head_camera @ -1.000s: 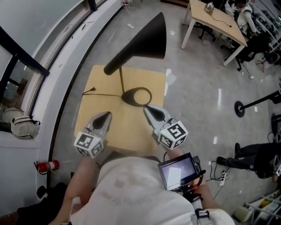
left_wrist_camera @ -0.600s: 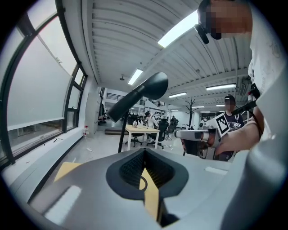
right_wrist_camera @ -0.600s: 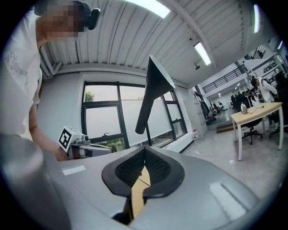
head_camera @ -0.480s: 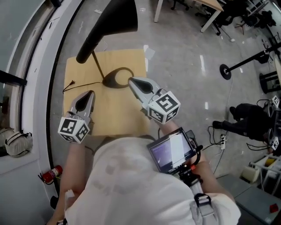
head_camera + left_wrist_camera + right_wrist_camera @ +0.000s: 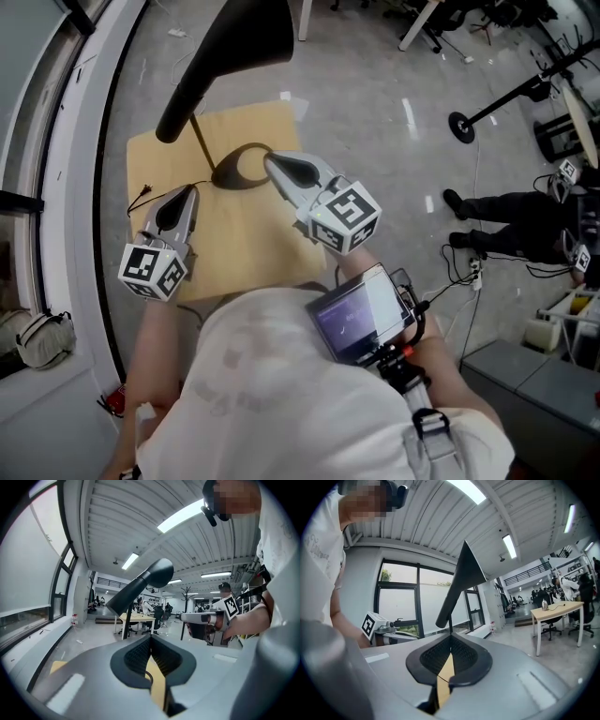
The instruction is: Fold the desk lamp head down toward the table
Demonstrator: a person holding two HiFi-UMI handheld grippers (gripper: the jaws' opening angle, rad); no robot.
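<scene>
A black desk lamp stands on a small wooden table [image 5: 277, 127]. Its cone-shaped head [image 5: 234, 42] is raised high on a thin stem [image 5: 200, 142] above a ring base [image 5: 239, 169]. My left gripper [image 5: 185, 193] is shut and empty, low over the table, left of the base. My right gripper [image 5: 271, 161] is also shut and empty, its tip over the base's right rim, below the head. In the left gripper view the lamp head [image 5: 140, 585] rises ahead, with the right gripper [image 5: 206, 618] off to the right. In the right gripper view the lamp head [image 5: 461, 581] stands straight ahead, clear of the jaws.
A curved window wall runs along the left. A bag [image 5: 42, 333] lies by it. A round-footed stand [image 5: 464, 127] and a person in dark clothes [image 5: 525, 220] are on the floor at right. A small monitor [image 5: 356, 314] hangs at my chest.
Both grippers have moved forward toward the lamp and risen a little. The right tip now reaches the base ring. Both stay shut.
</scene>
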